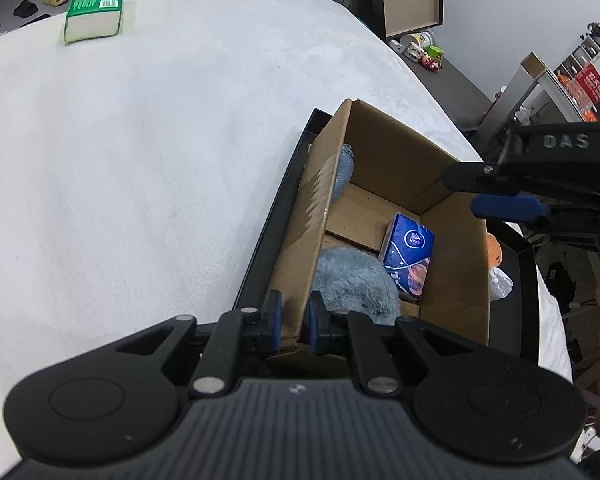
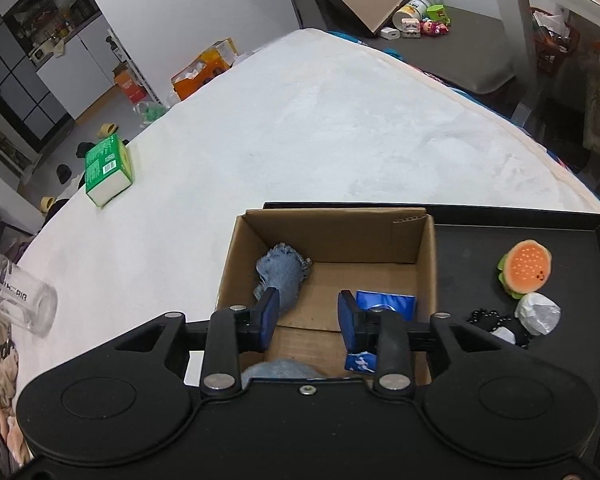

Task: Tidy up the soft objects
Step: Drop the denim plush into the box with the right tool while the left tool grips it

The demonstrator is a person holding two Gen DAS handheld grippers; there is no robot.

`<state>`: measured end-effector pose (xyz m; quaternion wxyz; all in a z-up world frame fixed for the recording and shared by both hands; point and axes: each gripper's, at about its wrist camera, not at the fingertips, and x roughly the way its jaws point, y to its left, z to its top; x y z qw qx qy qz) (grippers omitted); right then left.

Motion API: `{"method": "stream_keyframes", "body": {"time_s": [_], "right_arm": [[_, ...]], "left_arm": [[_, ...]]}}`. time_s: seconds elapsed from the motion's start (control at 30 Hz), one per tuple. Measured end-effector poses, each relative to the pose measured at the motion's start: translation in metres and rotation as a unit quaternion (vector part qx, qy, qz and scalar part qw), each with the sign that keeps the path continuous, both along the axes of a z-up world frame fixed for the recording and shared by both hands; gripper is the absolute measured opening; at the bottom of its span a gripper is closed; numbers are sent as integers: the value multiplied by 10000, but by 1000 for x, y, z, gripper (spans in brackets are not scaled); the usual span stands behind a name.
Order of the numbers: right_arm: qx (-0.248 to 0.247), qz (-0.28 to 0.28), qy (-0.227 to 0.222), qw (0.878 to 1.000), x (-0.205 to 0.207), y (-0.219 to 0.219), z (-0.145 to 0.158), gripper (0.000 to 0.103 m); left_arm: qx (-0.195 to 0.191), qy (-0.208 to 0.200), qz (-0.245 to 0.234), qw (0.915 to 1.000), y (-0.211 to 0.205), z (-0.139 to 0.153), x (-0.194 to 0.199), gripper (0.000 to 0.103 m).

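A cardboard box stands in a black tray on the white bed. Inside lie a blue tissue pack, a blue plush and a denim piece. My left gripper is shut on the box's near wall. My right gripper is open and empty above the box; it also shows in the left wrist view. A green tissue pack lies far off on the bed.
A burger plush, a white wrapped ball and black beads lie in the tray. A clear glass lies at the bed's left edge. Clutter covers the floor beyond the bed.
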<state>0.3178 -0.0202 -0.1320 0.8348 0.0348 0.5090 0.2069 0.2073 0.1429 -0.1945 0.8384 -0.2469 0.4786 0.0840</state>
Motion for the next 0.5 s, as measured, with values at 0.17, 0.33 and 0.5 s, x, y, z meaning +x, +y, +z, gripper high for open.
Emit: {"method": "stream_keyframes", "body": {"time_s": [0.17, 0.33, 0.5], "right_arm": [[10, 151, -45, 9999, -7, -9, 9, 50], [22, 332, -45, 9994, -6, -21, 18, 60], [-67, 448, -40, 9990, -6, -39, 23, 64]], "left_arm": [[68, 38, -15, 10000, -2, 2, 1, 12], [170, 102, -6, 9998, -5, 5, 3, 12], [473, 139, -20, 9988, -12, 13, 6, 16]]}}
